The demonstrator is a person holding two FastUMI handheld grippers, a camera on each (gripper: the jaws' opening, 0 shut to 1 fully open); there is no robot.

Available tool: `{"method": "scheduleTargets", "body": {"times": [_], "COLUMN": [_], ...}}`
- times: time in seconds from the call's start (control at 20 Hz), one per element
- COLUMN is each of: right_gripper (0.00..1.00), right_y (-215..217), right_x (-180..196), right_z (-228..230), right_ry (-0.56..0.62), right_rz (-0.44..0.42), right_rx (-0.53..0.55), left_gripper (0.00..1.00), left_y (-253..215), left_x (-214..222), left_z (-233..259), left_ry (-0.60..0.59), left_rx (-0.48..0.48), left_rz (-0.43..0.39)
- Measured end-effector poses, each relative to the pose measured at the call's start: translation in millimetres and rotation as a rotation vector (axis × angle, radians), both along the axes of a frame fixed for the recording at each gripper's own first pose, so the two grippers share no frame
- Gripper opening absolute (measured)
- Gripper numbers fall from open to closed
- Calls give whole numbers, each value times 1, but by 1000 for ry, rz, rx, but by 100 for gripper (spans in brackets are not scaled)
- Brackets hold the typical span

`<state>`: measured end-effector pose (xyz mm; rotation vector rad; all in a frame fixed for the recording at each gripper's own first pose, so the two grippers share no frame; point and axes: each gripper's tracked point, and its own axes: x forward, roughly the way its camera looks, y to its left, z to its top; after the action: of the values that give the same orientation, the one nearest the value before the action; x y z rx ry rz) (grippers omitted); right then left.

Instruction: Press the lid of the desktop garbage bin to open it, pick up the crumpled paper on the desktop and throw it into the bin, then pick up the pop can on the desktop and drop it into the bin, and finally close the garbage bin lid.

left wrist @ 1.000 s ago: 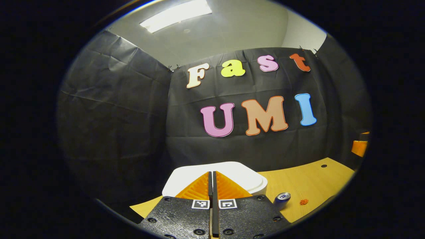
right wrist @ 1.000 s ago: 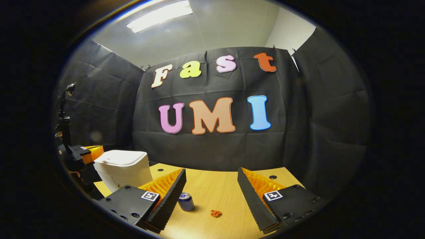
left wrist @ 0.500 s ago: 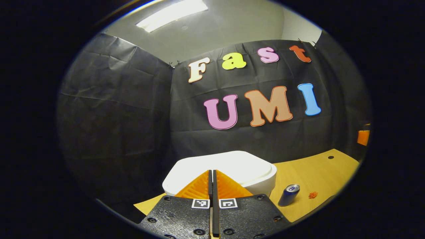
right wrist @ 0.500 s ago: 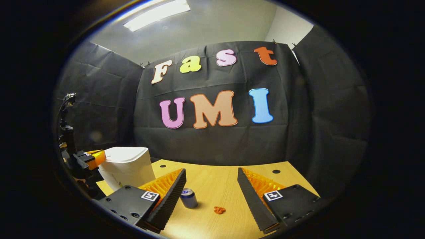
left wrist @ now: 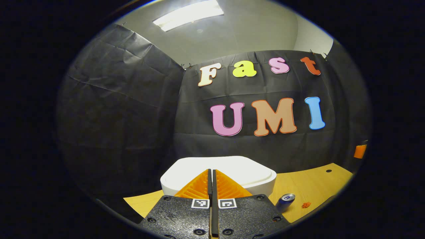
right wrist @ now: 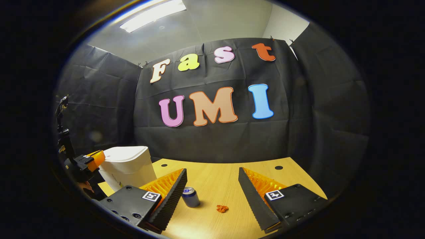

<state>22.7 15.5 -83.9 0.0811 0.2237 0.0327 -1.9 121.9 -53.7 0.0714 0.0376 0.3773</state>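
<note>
Left gripper (left wrist: 211, 172) fingers pressed together; right gripper (right wrist: 212, 174) spread wide.

Bin lid (left wrist: 232, 172) front hidden behind left hand-held gripper (left wrist: 212, 172).

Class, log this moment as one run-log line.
left gripper: shut, at bin lid | right gripper: open | can, paper: on table | lid: closed

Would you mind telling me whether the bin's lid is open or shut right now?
Shut: the lid lies flat on the bin, no gap showing, in both views.
</note>
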Motion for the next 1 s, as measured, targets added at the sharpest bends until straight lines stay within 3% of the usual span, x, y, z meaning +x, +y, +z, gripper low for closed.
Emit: {"method": "scheduleTargets", "body": {"times": [0.25, 0.45, 0.55, 0.6, 0.75, 1.0], "right_gripper": [98, 99, 99, 99, 98, 99], "right_y": [-3, -5, -7, -9, -12, -6], "right_x": [-1, 2, 0, -2, -6, -6], "right_z": [-5, -12, -14, -15, -15, -15], "right_ry": [12, 32, 34, 33, 31, 31], "right_rz": [0, -14, -24, -28, -37, -22], "right_rx": [13, 16, 17, 16, 11, -2], "left_gripper": [0, 0, 0, 0, 0, 0], "left_y": [-1, 4, 2, 0, 3, 3], "left_x": [1, 3, 3, 2, 4, 2], "left_z": [1, 8, -13, 0, -6, -6], "left_ry": [77, 51, 110, 48, 29, -15], "left_rx": [112, 55, 9, 15, -59, -103], "left_rz": [-22, -14, -23, -33, -22, -12]}}
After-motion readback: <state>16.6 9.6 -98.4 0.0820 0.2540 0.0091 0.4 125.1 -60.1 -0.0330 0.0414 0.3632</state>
